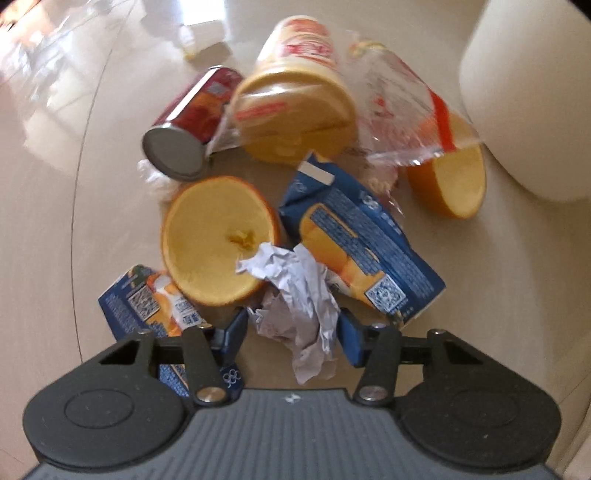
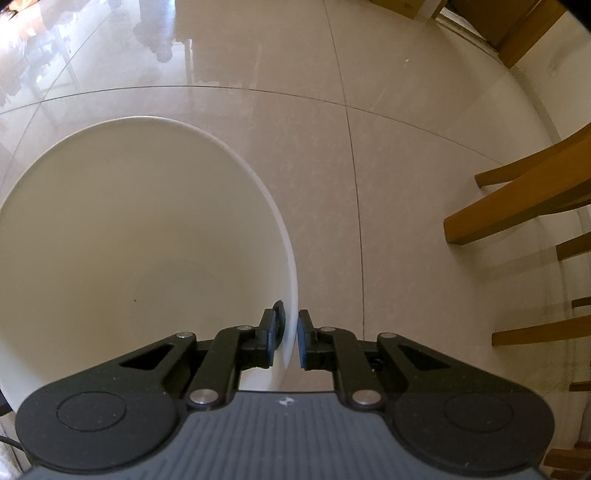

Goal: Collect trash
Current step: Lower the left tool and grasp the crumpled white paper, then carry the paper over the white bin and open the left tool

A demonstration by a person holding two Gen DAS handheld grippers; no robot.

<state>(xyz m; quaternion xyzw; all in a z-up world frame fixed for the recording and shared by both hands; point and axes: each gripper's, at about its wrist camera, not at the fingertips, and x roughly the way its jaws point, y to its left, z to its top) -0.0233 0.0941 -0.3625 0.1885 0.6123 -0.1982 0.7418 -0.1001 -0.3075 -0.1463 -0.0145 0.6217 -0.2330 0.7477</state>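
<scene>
In the left wrist view, a pile of trash lies on the tiled floor. A crumpled white paper (image 1: pixel 295 295) sits between my left gripper's (image 1: pixel 293 332) blue pads, which touch it on both sides. Around it lie an orange half (image 1: pixel 218 240), a crushed blue juice carton (image 1: pixel 365 254) and a smaller blue carton (image 1: pixel 147 302) under the left finger. Farther off are a red can (image 1: pixel 192 122), a yellow cup (image 1: pixel 295 107), clear plastic wrap (image 1: pixel 402 110) and another orange half (image 1: pixel 454 181). In the right wrist view, my right gripper (image 2: pixel 291 339) is shut on the rim of the white bin (image 2: pixel 129 240).
The white bin's wall (image 1: pixel 532 92) rises at the right edge of the left wrist view, close to the pile. A small white bottle (image 1: pixel 199 33) lies beyond the trash. Wooden chair legs (image 2: pixel 517 206) stand to the right of the bin. The bin's inside shows nothing in it.
</scene>
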